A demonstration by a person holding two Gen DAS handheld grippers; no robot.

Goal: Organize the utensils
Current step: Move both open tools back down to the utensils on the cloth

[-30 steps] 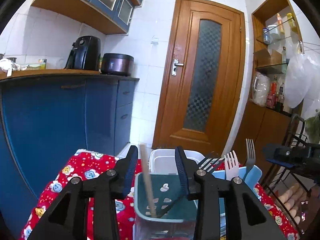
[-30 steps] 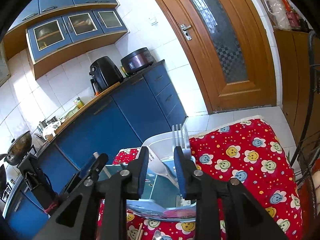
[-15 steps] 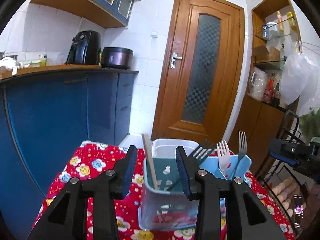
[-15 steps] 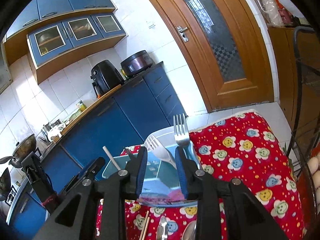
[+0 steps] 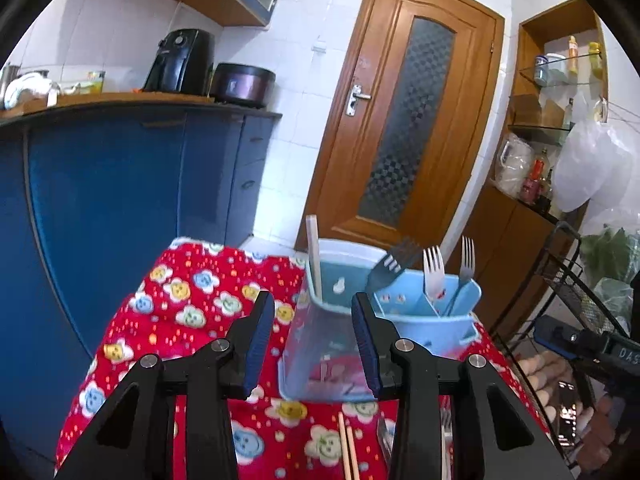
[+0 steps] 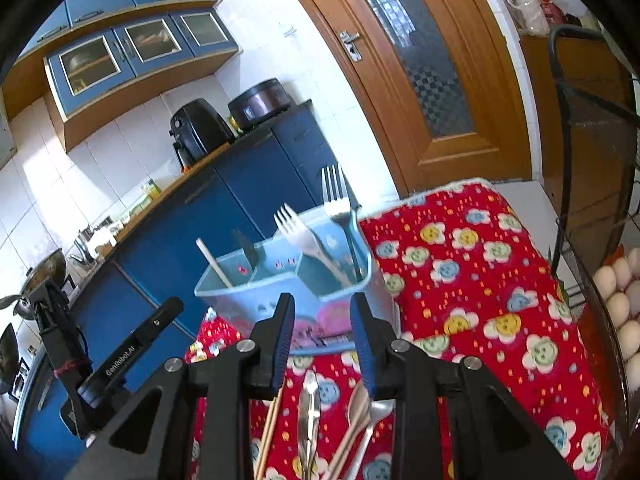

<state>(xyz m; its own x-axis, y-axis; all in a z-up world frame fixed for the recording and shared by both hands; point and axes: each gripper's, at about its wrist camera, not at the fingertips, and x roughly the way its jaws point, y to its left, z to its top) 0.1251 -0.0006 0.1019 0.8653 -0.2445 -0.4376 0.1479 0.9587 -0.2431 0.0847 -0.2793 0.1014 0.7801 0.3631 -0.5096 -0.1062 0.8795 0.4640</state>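
The loose utensils lie on the red flowered cloth (image 6: 472,264) at the near edge of the counter, just below and between the fingers of the right claw (image 6: 323,342): a pair of chopsticks (image 6: 270,420) to the left, a metal spoon (image 6: 309,404) in the middle and two more spoon-like pieces (image 6: 366,412) to the right, all with their long axes running near to far, roughly in line with the claw's own fingers, though their near ends are cut off by the frame; just beyond them stands the blue utensil caddy (image 6: 256,288), its compartments side by side, holding one chopstick (image 6: 214,266) at the left, a dark fork (image 6: 244,246) next to it, and a white fork (image 6: 298,232) and a metal fork (image 6: 336,196) at the right, all upright or leaning; in the left wrist view the same chopsticks (image 5: 347,446) show below and between the fingers of the left claw (image 5: 314,344), with the caddy (image 5: 424,312) ahead; both claws stand open and hold nothing; I judge the right claw the nearer to the spoons and the left about as near to the chopsticks, so the coming pick seems to call for a downward dip rather than a reach forward, with the fingers closing across the handle's width; the pieces lie close together, so catching two at once looks a fair risk.
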